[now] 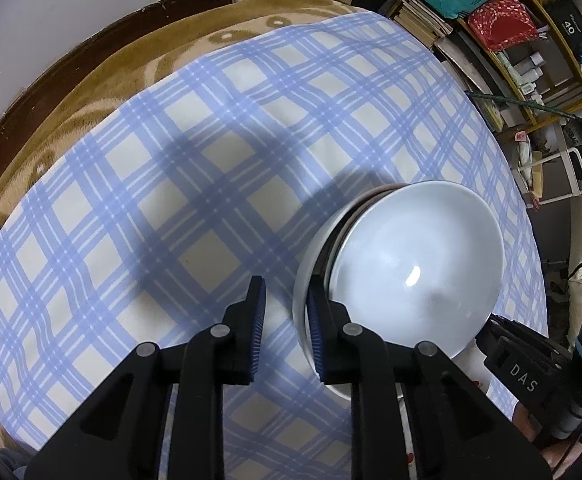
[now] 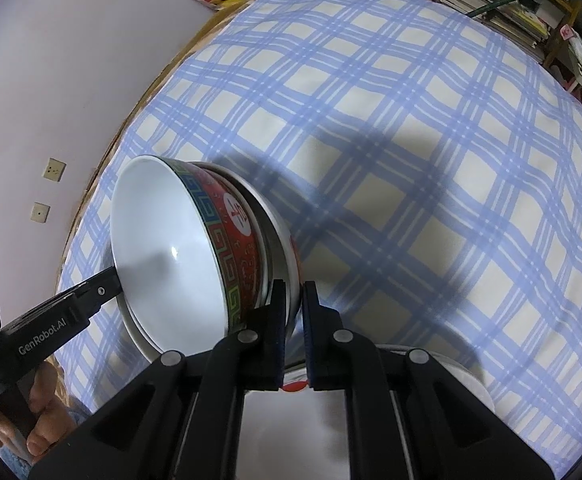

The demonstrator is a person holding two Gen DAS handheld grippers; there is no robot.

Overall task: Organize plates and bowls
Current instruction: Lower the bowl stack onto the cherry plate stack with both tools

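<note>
A nested stack of bowls (image 1: 415, 256) is held tilted above the blue checked cloth (image 1: 195, 168). In the right wrist view the top bowl (image 2: 171, 256) is white inside, red patterned outside, with more bowls under it. My left gripper (image 1: 285, 332) grips the stack's near rim: its right finger lies inside the rim, its left finger outside. My right gripper (image 2: 294, 320) is shut on the rim of the stack's outer bowl (image 2: 291, 272). The left gripper's finger (image 2: 91, 292) also shows in the right wrist view, reaching behind the stack. A plate (image 2: 467, 384) lies under my right gripper.
The cloth covers a brown patterned blanket (image 1: 103, 92) on a round table beside a wall (image 2: 51, 80). Shelves with books and boxes (image 1: 511, 36) stand beyond the table at the right. A white stool (image 1: 559, 176) stands by the shelves.
</note>
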